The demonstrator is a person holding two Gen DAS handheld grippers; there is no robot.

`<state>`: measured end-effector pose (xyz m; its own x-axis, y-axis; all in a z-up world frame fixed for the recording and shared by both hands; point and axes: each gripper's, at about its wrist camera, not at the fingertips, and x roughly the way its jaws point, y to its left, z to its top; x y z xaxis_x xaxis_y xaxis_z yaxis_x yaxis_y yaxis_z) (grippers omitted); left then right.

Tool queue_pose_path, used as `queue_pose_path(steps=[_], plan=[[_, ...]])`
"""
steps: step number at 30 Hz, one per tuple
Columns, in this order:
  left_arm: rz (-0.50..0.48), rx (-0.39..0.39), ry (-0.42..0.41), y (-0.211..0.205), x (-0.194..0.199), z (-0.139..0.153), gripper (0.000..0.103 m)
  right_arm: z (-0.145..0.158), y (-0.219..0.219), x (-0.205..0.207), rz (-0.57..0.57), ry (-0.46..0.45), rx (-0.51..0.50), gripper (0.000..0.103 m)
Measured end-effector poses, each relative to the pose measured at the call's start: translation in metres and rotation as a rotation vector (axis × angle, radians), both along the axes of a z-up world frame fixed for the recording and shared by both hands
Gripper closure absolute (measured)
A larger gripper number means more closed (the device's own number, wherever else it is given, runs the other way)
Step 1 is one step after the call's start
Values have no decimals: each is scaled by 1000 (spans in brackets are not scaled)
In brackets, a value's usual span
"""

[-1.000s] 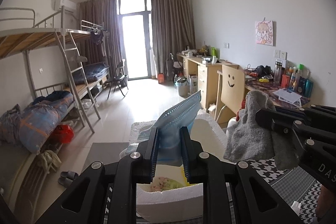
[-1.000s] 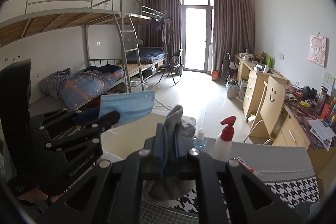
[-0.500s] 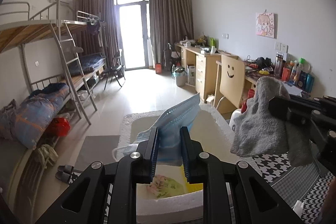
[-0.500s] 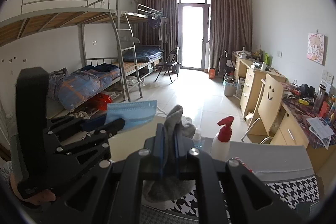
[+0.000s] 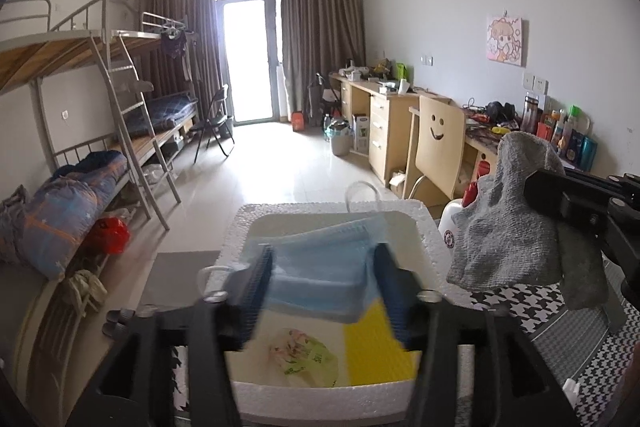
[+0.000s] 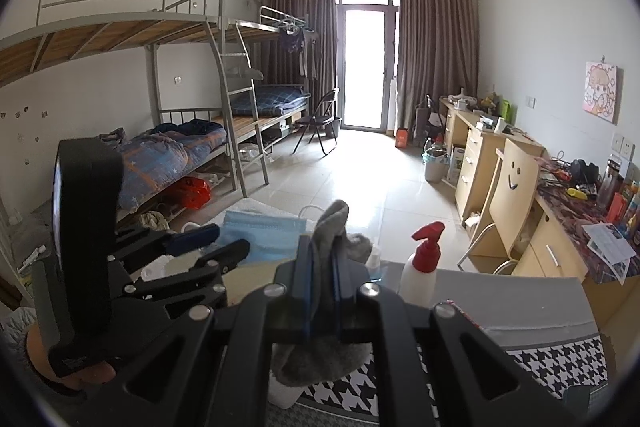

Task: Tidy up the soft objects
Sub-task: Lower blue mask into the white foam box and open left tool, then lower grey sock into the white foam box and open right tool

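Looking down the left gripper (image 5: 322,285), the blue face mask (image 5: 320,267) is a pleated surgical one with white ear loops, a bit crumpled, lying inside the white foam box (image 5: 430,231) right between the fingers (image 5: 256,279). Those fingers have just been opening and now stand about halfway apart, and the pads don't look to be pressing the mask anymore, so it's basically loose in the box. Under it there's a yellow sheet (image 5: 372,351) and a small floral packet (image 5: 304,351) on the box floor. Over on the right gripper (image 6: 322,267), the fingers are pinched nearly closed on a grey cloth (image 6: 334,227), a fuzzy knit rag thing that pokes up above the pads and hangs down in a lump below them, held above the houndstooth-covered bench (image 6: 560,359). From the left camera you can see that same cloth draped off the right gripper, just beside the box's right wall. A white spray bottle with a red trigger (image 6: 422,263) stands on the bench just past the cloth. Farther back: a wooden chair with a smiley face (image 5: 438,131), a row of desks (image 5: 384,107) along the right wall, metal bunk beds (image 6: 192,39) on the left, and curtains (image 5: 320,27) around a bright balcony door (image 6: 366,67).
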<state>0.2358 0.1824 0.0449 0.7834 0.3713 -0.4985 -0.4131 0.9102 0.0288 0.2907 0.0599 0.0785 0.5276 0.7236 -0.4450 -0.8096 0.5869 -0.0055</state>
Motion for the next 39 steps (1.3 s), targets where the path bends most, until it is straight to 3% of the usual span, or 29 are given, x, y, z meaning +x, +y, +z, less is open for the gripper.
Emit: queue_pose_path(steps=[5,13,28,39], plan=[[14,-1,-27,0,-5,7,24,1,-1,-1,-3,-3,6,92],[49,22,-66,1,-15,14,13,3,2,-3,10,-13,5,92],[135,58,-103,8,-39,21,1,4,12,-8,55,-16,5,92],[180,62,-112,17,-59,20,1,0,26,-13,100,-3,-14,92]])
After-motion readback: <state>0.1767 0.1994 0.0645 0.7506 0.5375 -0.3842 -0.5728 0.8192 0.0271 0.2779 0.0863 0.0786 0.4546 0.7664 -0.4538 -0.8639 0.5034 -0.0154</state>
